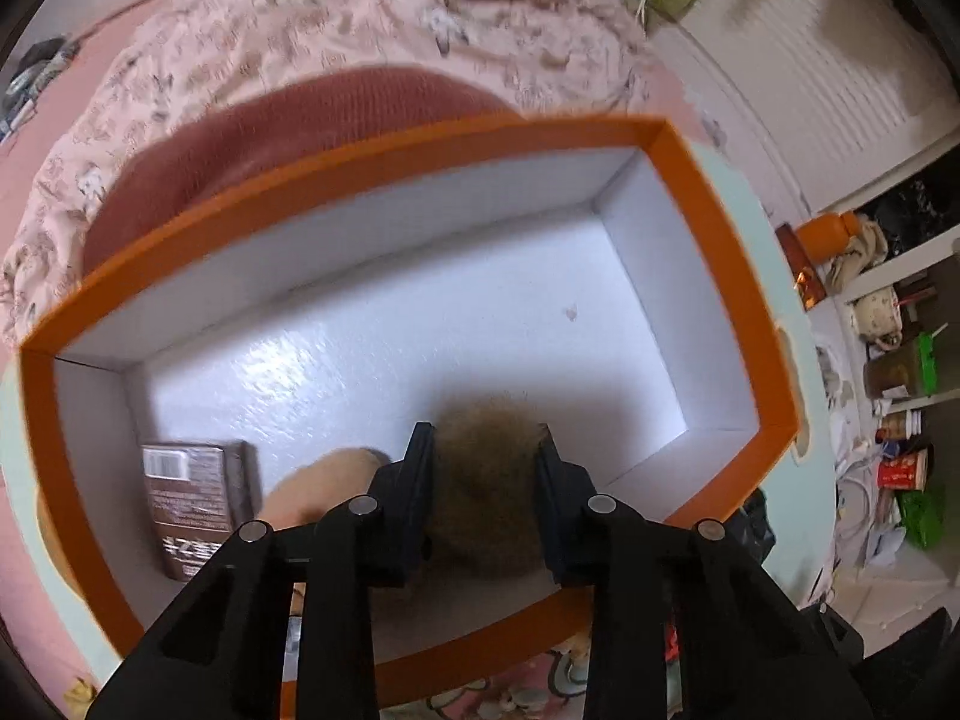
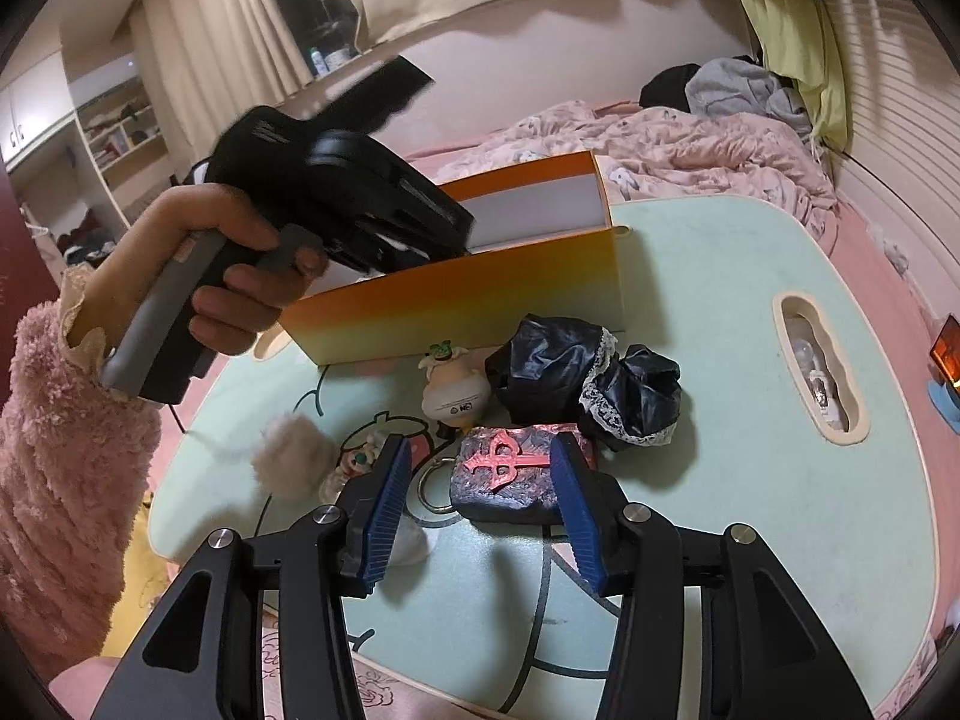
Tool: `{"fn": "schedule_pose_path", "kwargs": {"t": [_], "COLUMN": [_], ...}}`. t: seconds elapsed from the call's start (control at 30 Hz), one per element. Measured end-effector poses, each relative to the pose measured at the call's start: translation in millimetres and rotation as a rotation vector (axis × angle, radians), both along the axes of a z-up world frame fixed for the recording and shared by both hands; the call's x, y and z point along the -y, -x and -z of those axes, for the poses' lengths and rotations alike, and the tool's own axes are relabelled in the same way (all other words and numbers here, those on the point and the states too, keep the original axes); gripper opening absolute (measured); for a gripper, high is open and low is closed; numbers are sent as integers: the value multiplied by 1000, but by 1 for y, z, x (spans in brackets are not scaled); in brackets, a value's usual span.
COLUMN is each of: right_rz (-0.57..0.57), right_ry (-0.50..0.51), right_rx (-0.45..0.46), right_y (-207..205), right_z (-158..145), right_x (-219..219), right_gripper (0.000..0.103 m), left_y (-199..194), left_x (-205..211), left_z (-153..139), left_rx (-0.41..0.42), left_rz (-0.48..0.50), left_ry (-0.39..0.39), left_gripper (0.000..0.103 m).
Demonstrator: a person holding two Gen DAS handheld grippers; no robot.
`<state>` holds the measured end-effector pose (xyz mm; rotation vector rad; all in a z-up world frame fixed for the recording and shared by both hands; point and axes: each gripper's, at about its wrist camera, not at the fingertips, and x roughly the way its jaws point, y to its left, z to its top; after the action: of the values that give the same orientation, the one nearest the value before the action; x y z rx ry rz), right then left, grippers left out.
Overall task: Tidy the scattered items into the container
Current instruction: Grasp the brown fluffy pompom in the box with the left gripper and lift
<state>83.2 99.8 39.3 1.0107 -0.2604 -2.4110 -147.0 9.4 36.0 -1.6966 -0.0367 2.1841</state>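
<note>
The left gripper (image 1: 486, 450) hangs above the orange box (image 1: 720, 252), and its jaws are closed on a brown fluffy pompom (image 1: 486, 480), probably so that it can fall inside when released. A brown packet (image 1: 192, 504) and a peach-coloured soft thing (image 1: 324, 486) already lie in the box.

The right gripper (image 2: 480, 480) has its jaws wide open and holds nothing. It stands low over the mint worktop (image 2: 750, 480), on both sides of a dark block with a pink cross (image 2: 510, 474), which seems to be the next pick. A small figurine (image 2: 450, 387), a black lace-trimmed cloth (image 2: 588, 378) and a white pompom (image 2: 294, 462) wait beside the box.
</note>
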Motion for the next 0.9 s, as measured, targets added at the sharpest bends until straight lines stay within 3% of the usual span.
{"fn": "schedule_pose_path", "kwargs": {"t": [0.17,0.33,0.47,0.67,0.73,0.8,0.9], "right_rz": [1,2,-2,-8,-6,-6,-6], "right_ry": [3,1,-1,-6,-4,-2,0], "right_rx": [11,9,9,14,17,20,24], "right_y": [0,0,1,2,2,2,2], "right_z": [3,4,4,4,5,5,6], "right_x": [1,2,3,5,5,4,3], "right_gripper": [48,48,48,48,48,48,48], "left_y": [-21,-73,-110,-131,-135,-139,-152], "left_x": [17,40,54,51,51,54,68], "left_z": [-50,-88,-71,-20,-14,-14,-19], "left_rx": [-116,-265,-281,-262,-285,-326,-414], "left_rz": [0,8,14,-14,-38,-76,-143], "left_ry": [-110,-199,-254,-247,-252,-258,-314], "left_gripper": [32,32,32,33,37,55,72]}}
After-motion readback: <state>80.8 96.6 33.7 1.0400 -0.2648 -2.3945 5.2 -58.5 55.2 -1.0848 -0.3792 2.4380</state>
